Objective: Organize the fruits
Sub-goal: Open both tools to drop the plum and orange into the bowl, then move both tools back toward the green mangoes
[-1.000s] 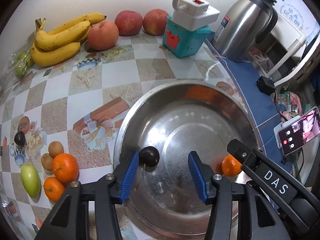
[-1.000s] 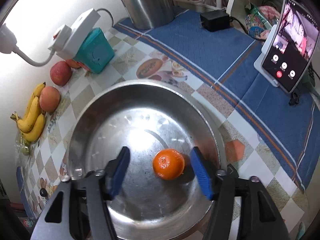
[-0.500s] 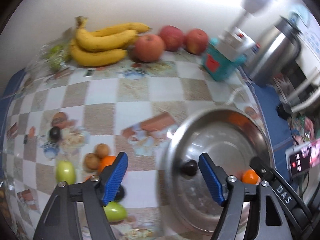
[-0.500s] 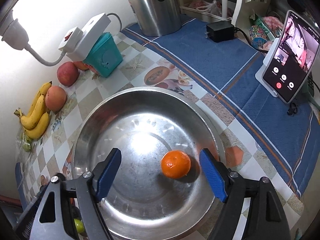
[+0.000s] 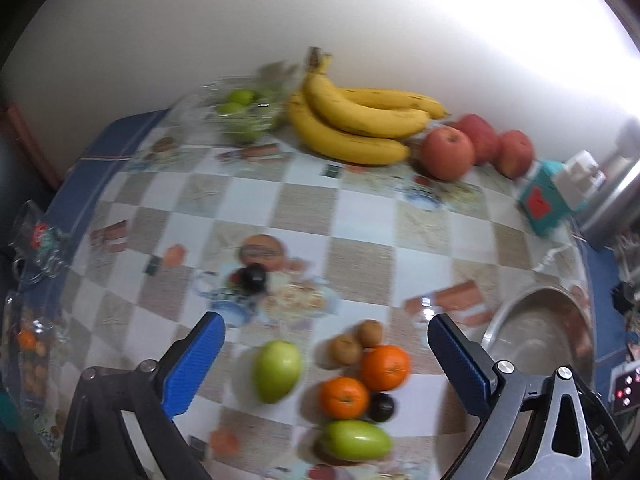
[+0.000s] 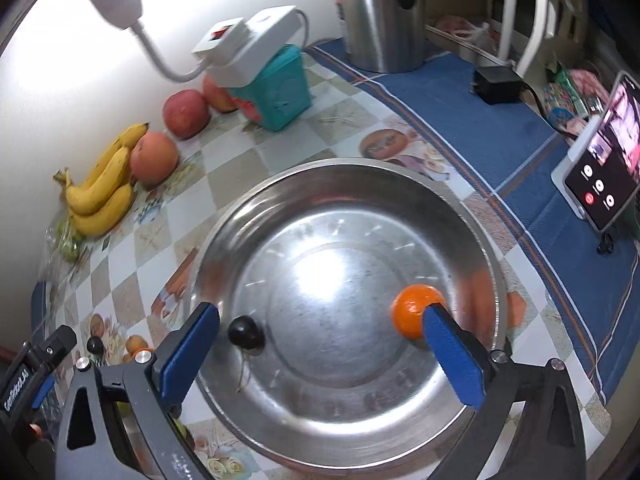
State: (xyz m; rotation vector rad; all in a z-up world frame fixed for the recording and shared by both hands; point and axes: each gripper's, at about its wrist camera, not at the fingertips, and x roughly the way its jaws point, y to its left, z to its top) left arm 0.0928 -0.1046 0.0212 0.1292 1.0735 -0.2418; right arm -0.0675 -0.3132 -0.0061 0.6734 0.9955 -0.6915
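Left gripper (image 5: 326,360) jaws spread wide, right gripper (image 6: 320,354) likewise, both empty

Steel bowl (image 6: 256,216) holds 1 orange (image 6: 412,309), 1 dark plum (image 6: 245,332).

A plain white wall (image 5: 280,20) backs the checked tablecloth (image 5: 360,216).
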